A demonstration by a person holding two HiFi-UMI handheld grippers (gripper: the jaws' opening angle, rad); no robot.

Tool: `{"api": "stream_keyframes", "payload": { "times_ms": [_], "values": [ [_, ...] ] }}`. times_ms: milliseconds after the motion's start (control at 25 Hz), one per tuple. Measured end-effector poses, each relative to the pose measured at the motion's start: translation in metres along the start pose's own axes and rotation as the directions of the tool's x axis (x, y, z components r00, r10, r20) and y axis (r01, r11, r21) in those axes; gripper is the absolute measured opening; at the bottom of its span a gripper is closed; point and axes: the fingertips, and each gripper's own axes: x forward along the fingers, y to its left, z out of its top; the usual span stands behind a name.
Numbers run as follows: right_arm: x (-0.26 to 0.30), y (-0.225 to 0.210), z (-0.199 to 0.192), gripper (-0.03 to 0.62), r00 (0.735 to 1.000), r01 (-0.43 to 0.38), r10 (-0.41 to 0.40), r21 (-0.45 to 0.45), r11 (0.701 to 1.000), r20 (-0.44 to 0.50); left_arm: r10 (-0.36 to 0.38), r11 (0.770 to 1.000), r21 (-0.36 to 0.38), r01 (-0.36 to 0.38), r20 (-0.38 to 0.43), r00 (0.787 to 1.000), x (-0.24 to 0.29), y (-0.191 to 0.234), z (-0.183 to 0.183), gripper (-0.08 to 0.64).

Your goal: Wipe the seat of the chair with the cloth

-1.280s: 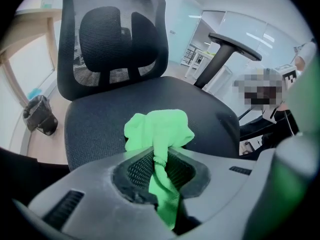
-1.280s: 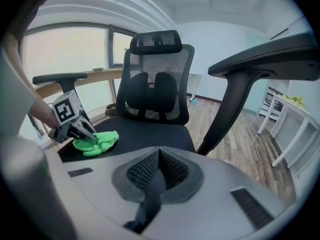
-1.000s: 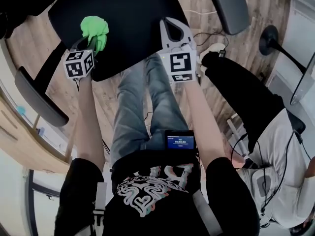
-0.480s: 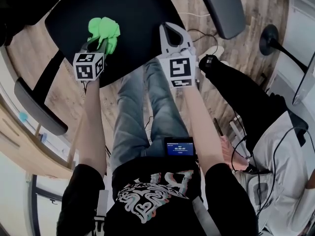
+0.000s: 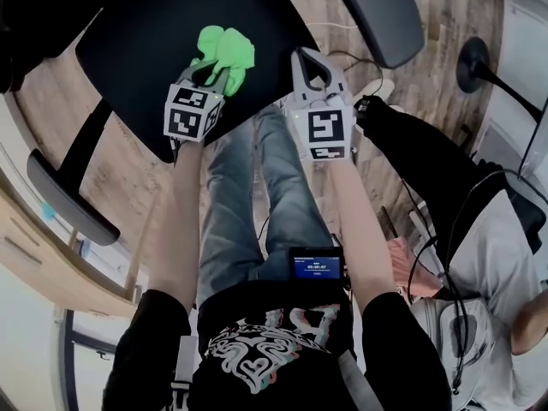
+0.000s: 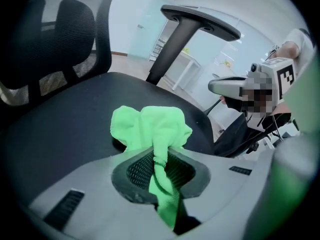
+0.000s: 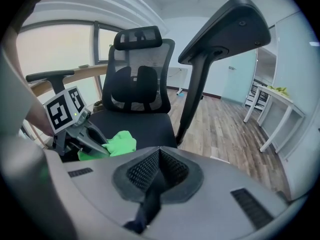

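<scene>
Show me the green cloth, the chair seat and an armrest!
green cloth (image 5: pixel 224 51), head view, middle of the bunched part.
chair seat (image 5: pixel 141 32), head view, bare black surface beside the cloth.
armrest (image 5: pixel 383 11), head view, pad of the upper right one.

The cloth (image 5: pixel 224 51) is bright green against the plain black seat (image 5: pixel 137 32). The left gripper (image 5: pixel 212 74) and right gripper (image 5: pixel 310 58) are pale grey, each with a cube patterned in black-and-white squares. The floor (image 5: pixel 441 15) at upper right is brown wood-grain. The jeans (image 5: pixel 227 187) at centre are blue. The black shirt (image 5: pixel 257 349) at the bottom has a swirling print that looks white, perhaps pink-edged.

wood-plank floor (image 7: pixel 225 129), pale walls (image 7: pixel 175 26), a bright window (image 7: pixel 55 49), a white table (image 7: pixel 276 95).
</scene>
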Motion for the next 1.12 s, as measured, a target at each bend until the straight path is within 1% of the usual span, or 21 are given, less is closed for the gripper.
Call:
{"api": "stream_keyframes", "payload": {
  "times_ms": [240, 480, 640, 760, 1120],
  "values": [
    [-0.012, -0.009, -0.009, 0.002, 0.999, 0.027, -0.026, 0.026, 0.999, -0.025, -0.095, 0.991, 0.089, 0.096, -0.023, 0.995, 0.024, -0.053, 0.017, 0.052],
    [-0.013, -0.017, -0.014, 0.002, 0.999, 0.044, -0.044, 0.038, 0.998, -0.004, -0.151, 0.977, 0.148, 0.152, -0.018, 0.988, 0.040, -0.085, 0.034, 0.052],
    [-0.014, -0.025, -0.019, 0.002, 0.998, 0.059, -0.059, 0.050, 0.997, -0.009, -0.172, 0.972, 0.161, 0.174, -0.022, 0.985, 0.045, -0.097, 0.039, 0.052],
    [-0.014, -0.029, -0.020, 0.002, 0.998, 0.062, -0.062, 0.041, 0.997, -0.009, -0.184, 0.967, 0.172, 0.186, -0.026, 0.983, 0.048, -0.104, 0.041, 0.052],
    [-0.017, -0.027, -0.017, 0.001, 0.998, 0.063, -0.063, 0.037, 0.997, -0.008, -0.213, 0.957, 0.195, 0.216, -0.036, 0.976, 0.051, -0.122, 0.041, 0.052]
  ]
}}
